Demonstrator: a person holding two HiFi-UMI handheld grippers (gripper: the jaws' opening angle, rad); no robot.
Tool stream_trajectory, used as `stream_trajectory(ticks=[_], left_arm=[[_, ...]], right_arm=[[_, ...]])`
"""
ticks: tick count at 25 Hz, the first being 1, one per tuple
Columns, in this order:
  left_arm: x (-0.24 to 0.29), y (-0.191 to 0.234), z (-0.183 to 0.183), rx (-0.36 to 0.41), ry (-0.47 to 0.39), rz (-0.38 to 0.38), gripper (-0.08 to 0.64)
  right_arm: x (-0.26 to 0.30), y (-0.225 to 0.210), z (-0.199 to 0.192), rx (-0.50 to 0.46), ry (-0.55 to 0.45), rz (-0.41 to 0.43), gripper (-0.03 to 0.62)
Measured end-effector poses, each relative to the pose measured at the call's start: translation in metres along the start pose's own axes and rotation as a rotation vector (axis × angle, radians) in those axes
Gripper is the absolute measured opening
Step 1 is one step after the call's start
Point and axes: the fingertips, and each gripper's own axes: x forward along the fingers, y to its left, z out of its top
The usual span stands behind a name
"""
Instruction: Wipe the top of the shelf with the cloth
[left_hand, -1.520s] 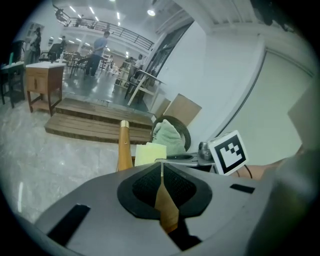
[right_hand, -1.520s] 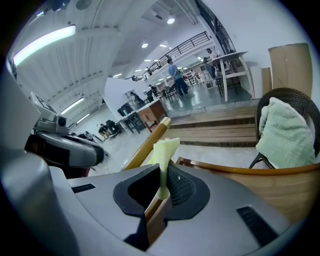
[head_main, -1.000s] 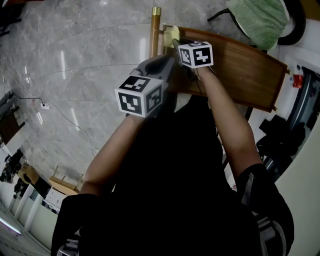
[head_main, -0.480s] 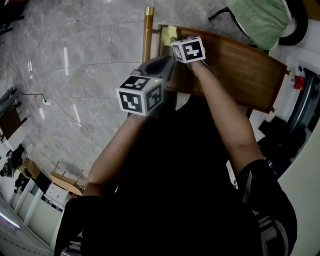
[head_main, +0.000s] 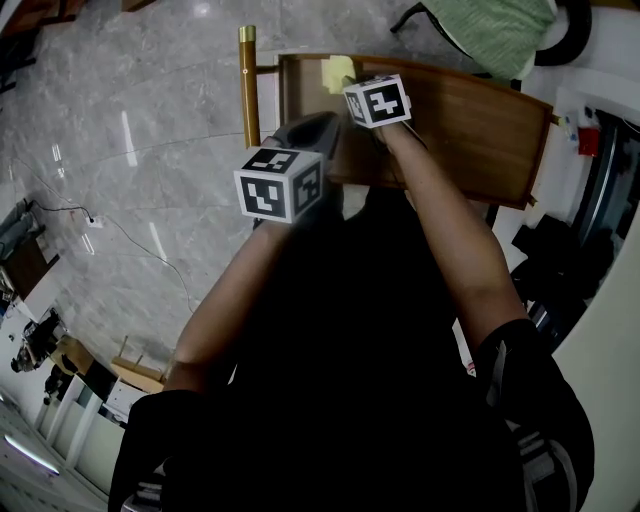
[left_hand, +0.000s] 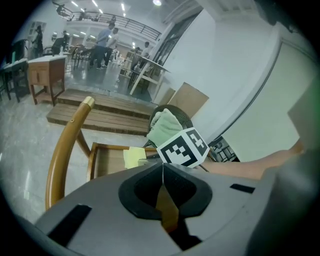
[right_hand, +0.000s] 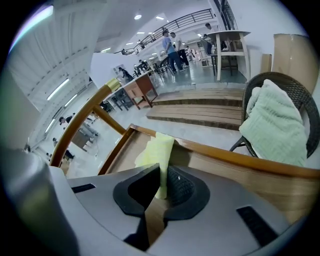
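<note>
A pale yellow cloth (right_hand: 156, 152) lies on the far left part of the brown wooden shelf top (head_main: 470, 125), and my right gripper (right_hand: 161, 187) is shut on its near edge. In the head view the cloth (head_main: 338, 70) shows just past the right gripper's marker cube (head_main: 377, 101). My left gripper (left_hand: 161, 175) hangs off the shelf's near left side with its jaws shut and nothing between them. From the left gripper view the cloth (left_hand: 132, 157) and the shelf top (left_hand: 107, 161) are ahead.
A curved wooden post with a brass tip (head_main: 246, 85) stands by the shelf's left end. A dark chair with a green towel (head_main: 495, 35) sits beyond the shelf. Grey marble floor (head_main: 120, 160) spreads to the left. Dark clutter (head_main: 560, 270) lies to the right.
The right gripper and cloth have slid a little toward the shelf's far left corner. The head view has shifted, so the post and shelf show further left. The left gripper has barely moved.
</note>
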Motion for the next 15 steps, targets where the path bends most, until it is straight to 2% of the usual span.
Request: stream_trajectory(ticks=[15], left_arm=[[0.067, -0.064, -0.015, 0.035, 0.064, 0.006, 0.011]], right_arm=[[-0.072, -0.104, -0.044, 0.077, -0.02, -0.088, 0.043]])
